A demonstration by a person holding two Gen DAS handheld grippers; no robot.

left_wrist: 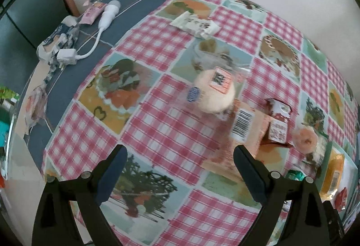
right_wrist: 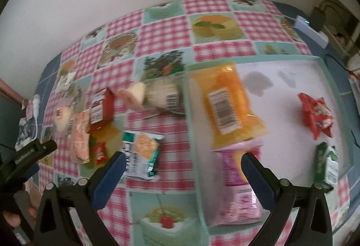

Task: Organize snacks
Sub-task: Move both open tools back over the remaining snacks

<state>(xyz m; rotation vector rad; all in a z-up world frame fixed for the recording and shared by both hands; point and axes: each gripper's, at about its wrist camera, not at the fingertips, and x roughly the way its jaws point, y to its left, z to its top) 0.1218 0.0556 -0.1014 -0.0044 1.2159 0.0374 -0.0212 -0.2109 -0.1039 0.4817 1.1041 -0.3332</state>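
Motion-blurred round bun packet (left_wrist: 213, 94); pink packet (right_wrist: 236, 187) partly behind right gripper (right_wrist: 183, 163).

Bare cloth lies along the table's (left_wrist: 74, 140) near edge. Toward the middle, a bun (left_wrist: 213, 92), red box (left_wrist: 277, 126) and cracker pack (right_wrist: 141, 153) crowd the way. The tray (right_wrist: 330, 79) by the right edge keeps bare floor at its centre, between the orange pack (right_wrist: 227, 106) and red wrapper (right_wrist: 315, 115).

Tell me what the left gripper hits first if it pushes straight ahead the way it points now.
Probably the round cream bun in clear wrap. It lies ahead of the open left gripper, slightly toward its right finger; only bare checkered tablecloth lies between. Blur makes depth uncertain.
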